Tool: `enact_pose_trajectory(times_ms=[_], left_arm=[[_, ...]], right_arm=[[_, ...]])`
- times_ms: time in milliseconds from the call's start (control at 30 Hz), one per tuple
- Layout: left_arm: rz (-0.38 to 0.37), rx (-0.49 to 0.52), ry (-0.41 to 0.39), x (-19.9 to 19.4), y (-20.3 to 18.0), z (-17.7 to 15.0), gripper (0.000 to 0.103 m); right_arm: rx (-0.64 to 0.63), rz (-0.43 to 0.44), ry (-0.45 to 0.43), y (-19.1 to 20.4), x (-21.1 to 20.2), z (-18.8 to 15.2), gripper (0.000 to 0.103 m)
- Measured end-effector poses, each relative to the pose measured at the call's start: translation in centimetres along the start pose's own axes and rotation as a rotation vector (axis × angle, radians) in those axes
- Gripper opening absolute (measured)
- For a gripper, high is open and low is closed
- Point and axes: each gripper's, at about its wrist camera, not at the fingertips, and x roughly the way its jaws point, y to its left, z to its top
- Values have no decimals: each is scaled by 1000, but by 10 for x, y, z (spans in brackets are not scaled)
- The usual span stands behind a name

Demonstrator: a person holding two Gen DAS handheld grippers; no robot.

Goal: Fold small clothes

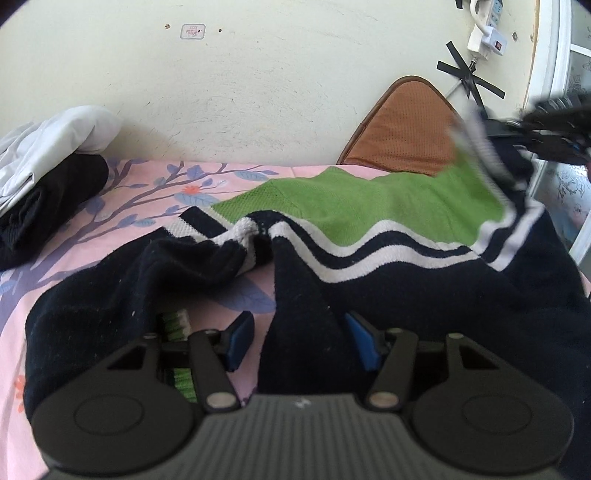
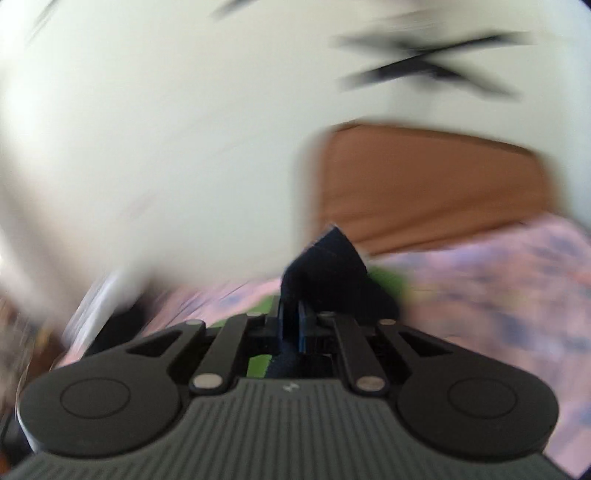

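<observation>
A navy sweater with a green panel and white stripes lies spread on the pink floral sheet. My left gripper sits low over its near edge. A navy fold runs between the blue pads and lies against the right one, with a strip of sheet showing beside the left pad, so the pads do not clamp it. My right gripper is shut on a navy corner of the sweater. In the left wrist view the right gripper appears blurred at the upper right, holding that striped edge raised above the bed.
A pile of white and black clothes sits at the far left of the bed. A brown mesh cushion leans on the pale wall behind the sweater. A power strip and black tape crosses are on the wall.
</observation>
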Motion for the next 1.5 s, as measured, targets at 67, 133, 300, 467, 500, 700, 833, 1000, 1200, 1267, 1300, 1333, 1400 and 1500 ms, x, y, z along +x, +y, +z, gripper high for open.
enact_pose_trajectory(times_ms=[67,133,300,467,500,700,833,1000,1200,1267,1300,1333,1400,1500], left_arm=[[-3,-3,0,-1,1,0,55],[-4,-7,-1,-1,3,0,55],[-2,-15,-3,-1,0,1,56],[-7,-10,-3,0,2,0,56],[-8,-10,-3,0,2,0,56],[-7,-4,-3,0,3,0,57],[1,-6,-5,0,2,0,59],[4,-10,-7,0,2,0,60],[3,-13,-5,1,2,0,65],[-14,-18,1,1,4,0,71],[-32,-26,10,0,6,1,78],[-54,-42,20,-3,8,0,79],[-104,-79,40,-17,17,-6,81],[-193,-136,60,-47,28,-20,83]], right_arm=[[-81,125,204,42,44,-13,22],[-181,148,292,66,62,-22,22],[-20,33,39,9,16,-4,29],[211,-111,87,-59,14,-18,47],[281,-83,112,-69,20,-24,47],[618,43,145,-95,59,-52,46],[664,1,41,-99,58,-55,16],[420,-172,-199,-79,-10,-30,14],[235,-648,-503,-103,-125,-18,14],[220,-779,-495,-121,-146,-19,19],[253,-792,-461,-130,-154,-22,24],[308,-774,-416,-139,-158,-27,30],[391,-666,-370,-145,-173,-43,47],[389,-444,-312,-124,-186,-76,47]])
